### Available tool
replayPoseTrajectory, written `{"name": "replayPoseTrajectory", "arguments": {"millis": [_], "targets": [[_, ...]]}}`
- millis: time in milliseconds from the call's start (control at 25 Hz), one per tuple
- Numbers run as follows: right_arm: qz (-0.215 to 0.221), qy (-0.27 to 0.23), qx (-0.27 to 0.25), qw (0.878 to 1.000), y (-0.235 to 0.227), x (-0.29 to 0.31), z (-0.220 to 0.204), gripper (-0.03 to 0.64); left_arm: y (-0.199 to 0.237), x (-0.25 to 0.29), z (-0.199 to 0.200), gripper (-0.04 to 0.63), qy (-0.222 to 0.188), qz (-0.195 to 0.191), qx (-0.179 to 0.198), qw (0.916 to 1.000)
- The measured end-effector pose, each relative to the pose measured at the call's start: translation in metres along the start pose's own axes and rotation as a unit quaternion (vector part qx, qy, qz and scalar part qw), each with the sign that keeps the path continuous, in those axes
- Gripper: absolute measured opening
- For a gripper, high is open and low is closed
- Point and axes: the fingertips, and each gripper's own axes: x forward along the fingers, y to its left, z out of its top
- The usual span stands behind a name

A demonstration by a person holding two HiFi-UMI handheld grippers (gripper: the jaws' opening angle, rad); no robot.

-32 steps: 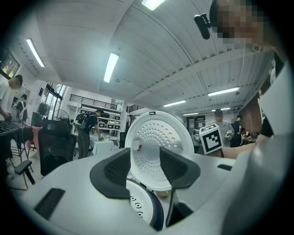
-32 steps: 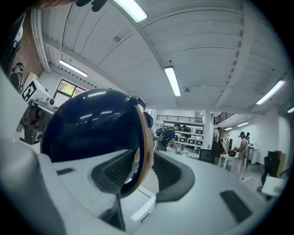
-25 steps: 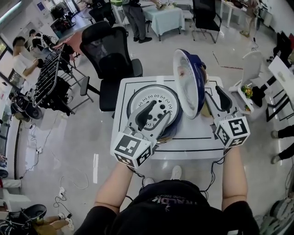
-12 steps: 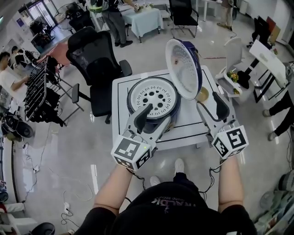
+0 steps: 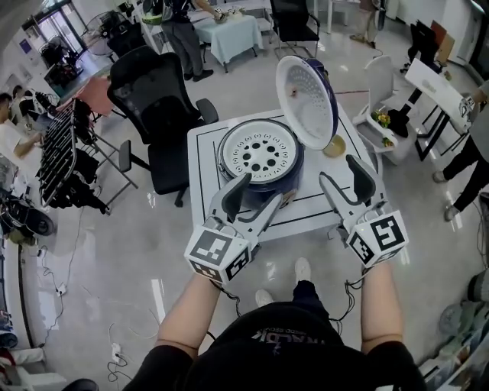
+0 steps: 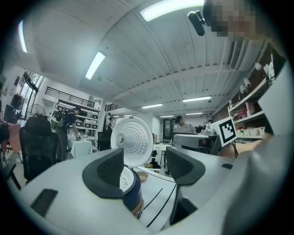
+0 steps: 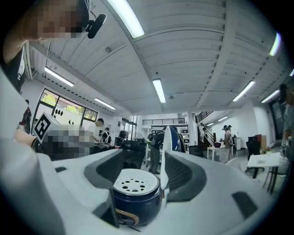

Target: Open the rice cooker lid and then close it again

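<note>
Glossy grey floor [image 5: 114,252]. Black office chair [image 5: 157,99] just beside the white table's [image 5: 200,176] far-left corner. White chair [image 5: 380,76] near its right edge. Cloth-covered table [image 5: 229,34] further back. Metal rack [image 5: 61,153] far left. Ceiling strip lights [image 6: 172,8] on.

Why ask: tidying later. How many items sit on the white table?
2: the rice cooker at centre, a small bowl to its right; its raised lid may hide more.

On white table [image 5: 200,183]: rice cooker [image 5: 260,156], bowl [image 5: 333,145]
</note>
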Motion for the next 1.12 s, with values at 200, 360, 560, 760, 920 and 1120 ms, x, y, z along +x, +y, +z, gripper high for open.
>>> {"name": "replayPoseTrajectory", "arguments": {"millis": [200, 360, 560, 760, 920, 1120], "targets": [[-0.006, -0.005, -0.002, 1.0, 0.009, -0.006, 0.002, 0.268, -0.003, -0.012, 0.002, 0.279, -0.005, -0.003, 0.006, 1.0], [-0.009, -0.006, -0.006, 1.0, 0.01, -0.007, 0.01, 0.268, -0.004, -0.015, 0.01, 0.279, -0.009, -0.004, 0.008, 0.9999], [-0.012, -0.009, -0.007, 1.0, 0.002, -0.004, 0.012, 0.268, -0.002, -0.009, 0.013, 0.279, -0.011, -0.003, 0.009, 0.9999], [-0.017, -0.011, -0.008, 1.0, -0.018, -0.002, 0.011, 0.267, -0.004, 0.007, 0.014, 0.279, -0.012, -0.003, 0.011, 0.9999], [-0.019, -0.01, -0.009, 1.0, -0.033, -0.001, 0.013, 0.268, -0.008, 0.018, 0.016, 0.279, -0.01, -0.002, 0.013, 0.9999], [-0.019, -0.007, -0.012, 1.0, -0.053, 0.003, 0.008, 0.268, -0.009, 0.038, 0.015, 0.279, -0.012, -0.001, 0.012, 0.9999]]}}
